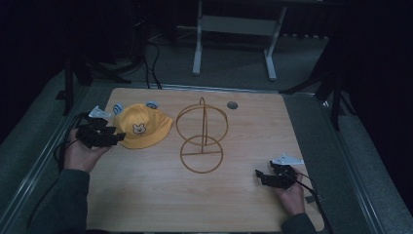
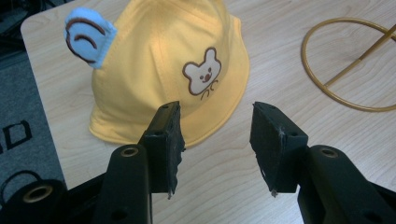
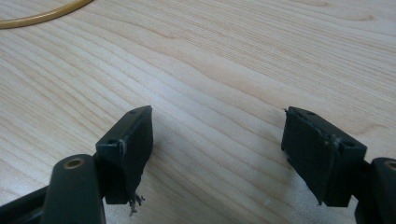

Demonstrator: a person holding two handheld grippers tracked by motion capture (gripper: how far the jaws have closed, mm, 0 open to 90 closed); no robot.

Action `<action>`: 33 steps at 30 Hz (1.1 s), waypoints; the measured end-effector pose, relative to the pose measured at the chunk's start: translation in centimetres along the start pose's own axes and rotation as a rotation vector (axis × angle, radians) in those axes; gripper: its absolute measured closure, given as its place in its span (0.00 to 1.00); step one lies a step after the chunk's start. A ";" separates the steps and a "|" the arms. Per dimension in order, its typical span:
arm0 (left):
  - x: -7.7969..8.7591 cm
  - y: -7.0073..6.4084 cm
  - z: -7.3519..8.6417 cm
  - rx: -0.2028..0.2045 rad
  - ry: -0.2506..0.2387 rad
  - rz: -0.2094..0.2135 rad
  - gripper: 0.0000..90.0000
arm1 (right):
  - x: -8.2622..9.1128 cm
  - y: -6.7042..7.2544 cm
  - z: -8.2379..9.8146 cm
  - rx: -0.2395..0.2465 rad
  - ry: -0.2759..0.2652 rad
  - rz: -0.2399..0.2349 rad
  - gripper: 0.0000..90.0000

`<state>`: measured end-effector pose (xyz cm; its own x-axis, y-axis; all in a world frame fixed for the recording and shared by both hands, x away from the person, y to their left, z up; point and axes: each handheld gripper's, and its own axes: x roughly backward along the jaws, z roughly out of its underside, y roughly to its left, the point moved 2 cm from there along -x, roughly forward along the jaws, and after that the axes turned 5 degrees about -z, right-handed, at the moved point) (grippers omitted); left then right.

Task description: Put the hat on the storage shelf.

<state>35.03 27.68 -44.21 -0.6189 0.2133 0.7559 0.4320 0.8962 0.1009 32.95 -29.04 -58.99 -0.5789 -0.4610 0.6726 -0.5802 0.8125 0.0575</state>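
Note:
A yellow child's hat (image 1: 140,126) with a bear face and blue ears lies crown up on the left of the wooden table (image 1: 243,204). In the left gripper view the hat (image 2: 168,70) sits just beyond my left gripper (image 2: 215,116), whose jaws stand apart over bare wood at the brim's edge, holding nothing. In the high view that left gripper (image 1: 117,138) hovers beside the hat's left brim. A gold wire hat stand (image 1: 201,137) rises at the table's middle. My right gripper (image 1: 259,174) rests open near the front right; its jaws (image 3: 217,116) frame bare wood.
A small round grommet (image 1: 232,105) sits in the table near its far edge. A white desk frame (image 1: 234,34) stands on the floor beyond. Cables trail off the table's left and right sides. The stand's ring base (image 2: 345,70) lies right of the hat.

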 end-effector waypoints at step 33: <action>0.7 0.6 -4.3 -0.137 0.074 -0.004 0.59 | 0.0 0.0 0.0 0.001 0.000 -0.002 0.27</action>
<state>37.73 26.72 -40.85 -0.5735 0.1758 0.8001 0.5181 0.8344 0.1880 32.95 -29.02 -59.00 -0.5776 -0.4626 0.6726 -0.5817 0.8113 0.0583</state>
